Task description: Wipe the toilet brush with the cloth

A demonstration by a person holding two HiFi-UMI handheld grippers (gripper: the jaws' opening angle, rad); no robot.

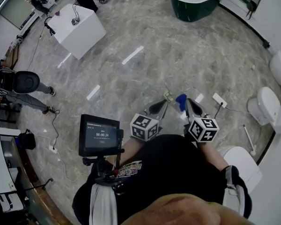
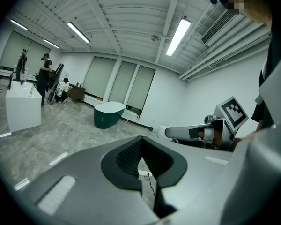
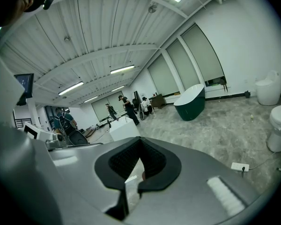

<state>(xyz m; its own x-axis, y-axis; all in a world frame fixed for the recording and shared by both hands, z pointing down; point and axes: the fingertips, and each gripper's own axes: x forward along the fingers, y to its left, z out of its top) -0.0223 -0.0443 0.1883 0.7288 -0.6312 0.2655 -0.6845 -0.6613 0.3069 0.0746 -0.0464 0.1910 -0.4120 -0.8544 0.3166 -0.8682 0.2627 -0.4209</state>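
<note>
Jaws pressed together on left hand-held gripper, nothing pinched; same on right hand-held gripper; thin white stick, maybe toilet brush, lying on floor beside toilet, well apart from both

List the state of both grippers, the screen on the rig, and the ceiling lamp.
left gripper: shut, nothing between the jaws.
right gripper: shut, nothing between the jaws.
screen: on, showing a readout.
ceiling lamp: lit.
</note>
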